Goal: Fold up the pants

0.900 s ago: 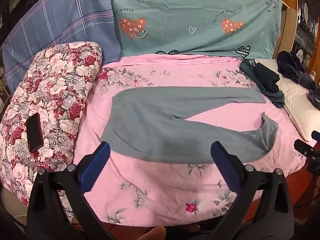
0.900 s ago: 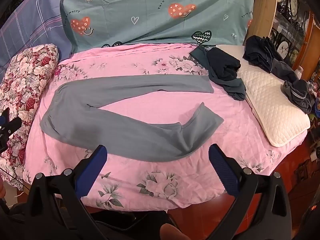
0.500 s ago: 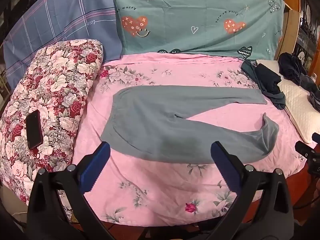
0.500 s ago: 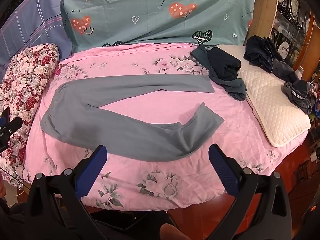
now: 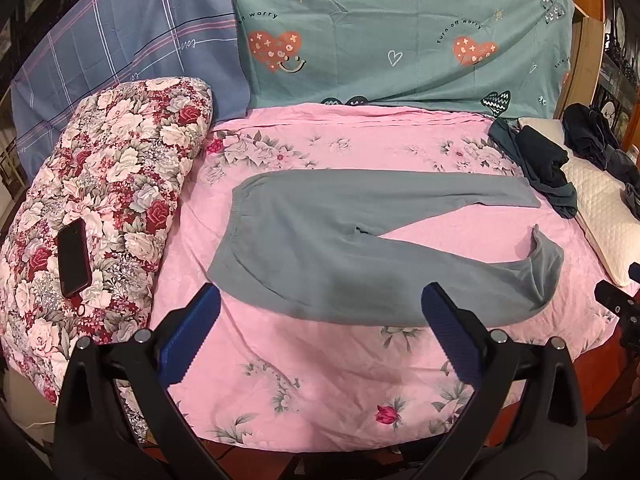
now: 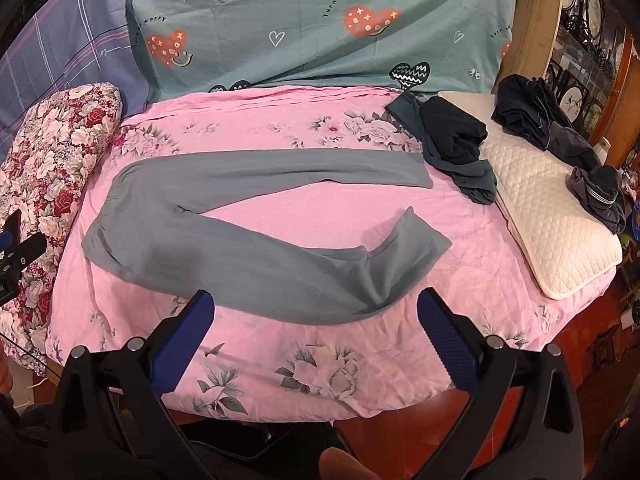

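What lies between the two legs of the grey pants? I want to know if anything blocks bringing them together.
Only bare pink sheet lies between the legs of the grey pants, a wedge widening toward the cuffs; clearest in the right wrist view.

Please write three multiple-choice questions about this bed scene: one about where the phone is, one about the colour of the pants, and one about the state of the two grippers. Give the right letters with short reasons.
1. Where does the phone lie?
A. on the flowered quilt roll at the left
B. on the white pillow
C. on the pants

2. What colour are the pants spread on the pink sheet?
A. red
B. grey
C. white

3. How do the two hand-held grippers stand?
A. both shut on the pants
B. one open, one shut
C. both open, holding nothing

Answers:
1. A: the phone rests on the flowered quilt roll, away from the white pillow.
2. B: the pants are grey against the pink sheet.
3. C: the left hand-held gripper and the right hand-held gripper each show blue pads wide apart, above the near edge of the bed, with no cloth between them.
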Tool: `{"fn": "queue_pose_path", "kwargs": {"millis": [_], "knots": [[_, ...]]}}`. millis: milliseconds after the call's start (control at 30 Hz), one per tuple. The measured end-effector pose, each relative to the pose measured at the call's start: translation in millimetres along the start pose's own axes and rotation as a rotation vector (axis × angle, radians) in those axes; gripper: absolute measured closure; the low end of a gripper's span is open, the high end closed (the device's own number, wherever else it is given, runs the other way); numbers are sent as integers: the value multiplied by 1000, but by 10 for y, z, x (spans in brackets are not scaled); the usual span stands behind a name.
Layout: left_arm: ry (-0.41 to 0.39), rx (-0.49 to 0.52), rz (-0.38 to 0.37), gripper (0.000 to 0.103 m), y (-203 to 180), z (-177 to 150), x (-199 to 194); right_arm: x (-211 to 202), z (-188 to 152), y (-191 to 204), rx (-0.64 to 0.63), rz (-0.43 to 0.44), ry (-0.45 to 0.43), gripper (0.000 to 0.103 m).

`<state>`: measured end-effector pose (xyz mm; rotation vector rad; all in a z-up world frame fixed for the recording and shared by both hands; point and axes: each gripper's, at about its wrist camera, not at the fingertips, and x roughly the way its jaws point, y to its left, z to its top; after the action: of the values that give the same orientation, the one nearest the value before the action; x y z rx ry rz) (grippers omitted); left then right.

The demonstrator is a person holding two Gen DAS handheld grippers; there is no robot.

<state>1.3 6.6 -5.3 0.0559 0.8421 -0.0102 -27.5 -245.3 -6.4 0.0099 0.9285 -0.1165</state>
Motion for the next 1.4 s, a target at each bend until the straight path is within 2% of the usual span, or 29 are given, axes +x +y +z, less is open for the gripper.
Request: {"fn": "queue_pose_path", "kwargs": {"millis": [1400], "knots": [[16, 10, -10, 2, -50, 0, 70, 45, 7, -11, 9, -3, 7, 1]]}}
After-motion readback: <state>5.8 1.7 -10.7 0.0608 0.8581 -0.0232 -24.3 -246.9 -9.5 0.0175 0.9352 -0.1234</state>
